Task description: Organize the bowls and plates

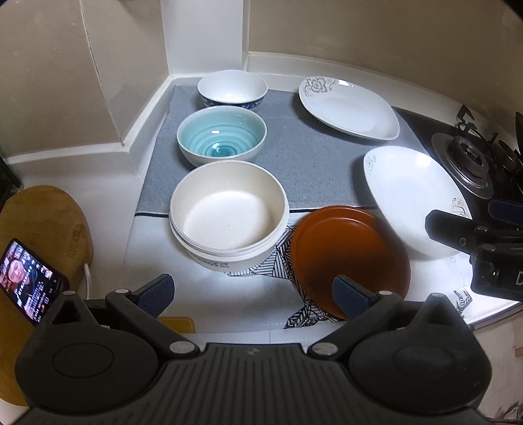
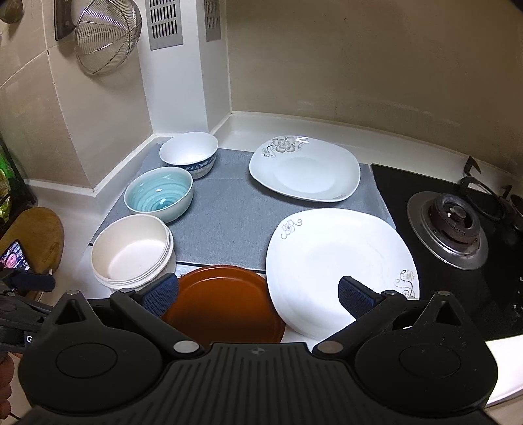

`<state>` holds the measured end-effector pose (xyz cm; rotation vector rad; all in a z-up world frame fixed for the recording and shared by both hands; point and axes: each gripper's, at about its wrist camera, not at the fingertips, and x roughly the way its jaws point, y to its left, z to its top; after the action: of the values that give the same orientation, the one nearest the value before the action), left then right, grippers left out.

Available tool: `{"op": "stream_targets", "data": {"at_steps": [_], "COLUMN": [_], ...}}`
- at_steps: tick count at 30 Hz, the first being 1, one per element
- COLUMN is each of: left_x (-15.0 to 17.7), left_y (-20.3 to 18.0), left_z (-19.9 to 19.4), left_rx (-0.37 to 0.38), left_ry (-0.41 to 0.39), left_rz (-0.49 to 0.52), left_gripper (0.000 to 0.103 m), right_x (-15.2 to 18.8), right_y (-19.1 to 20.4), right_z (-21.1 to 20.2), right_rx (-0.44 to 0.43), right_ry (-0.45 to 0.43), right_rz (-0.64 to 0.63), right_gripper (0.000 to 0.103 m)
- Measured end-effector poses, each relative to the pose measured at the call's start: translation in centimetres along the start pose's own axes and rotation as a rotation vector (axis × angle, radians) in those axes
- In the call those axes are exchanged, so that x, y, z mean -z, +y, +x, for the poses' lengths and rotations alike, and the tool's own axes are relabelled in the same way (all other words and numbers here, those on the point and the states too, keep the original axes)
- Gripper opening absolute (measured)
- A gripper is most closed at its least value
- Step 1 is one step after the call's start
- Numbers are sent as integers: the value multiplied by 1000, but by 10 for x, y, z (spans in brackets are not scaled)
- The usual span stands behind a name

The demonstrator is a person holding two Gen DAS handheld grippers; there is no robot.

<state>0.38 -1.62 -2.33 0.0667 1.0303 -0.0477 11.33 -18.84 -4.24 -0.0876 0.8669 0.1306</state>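
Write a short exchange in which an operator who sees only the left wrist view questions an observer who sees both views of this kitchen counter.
Operator: Is the right gripper open? I only see its side.
Observer: Yes. Its jaws are wide apart and hold nothing. It is over the brown plate and the near white plate.
Operator: What hangs higher up, out of my frame?
Observer: A wire strainer hangs on the wall, left of a slotted vent.

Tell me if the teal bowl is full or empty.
Empty. The teal bowl sits upright on the grey mat, its spiral-glazed bottom bare in both views.
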Motion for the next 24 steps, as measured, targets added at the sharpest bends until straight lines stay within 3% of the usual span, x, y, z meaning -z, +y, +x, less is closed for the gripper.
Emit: {"op": "stream_targets", "data": {"at_steps": [6, 19, 24], "left_x": [0, 17, 20], "left_y": [0, 0, -5], "left_z": [13, 56, 66], "left_rx": [22, 44, 35], "left_ry": [30, 225, 233], "left_rz": [-56, -184, -198], "left_gripper": [103, 103, 103], "right_x": [0, -19, -29], "right_y": [-6, -21, -16], "right_z": [10, 63, 90], "right_rx": [-69, -255, -305], "right_ry": [62, 196, 254], "right_rz": [-16, -15, -32], "right_gripper": [103, 103, 103]}}
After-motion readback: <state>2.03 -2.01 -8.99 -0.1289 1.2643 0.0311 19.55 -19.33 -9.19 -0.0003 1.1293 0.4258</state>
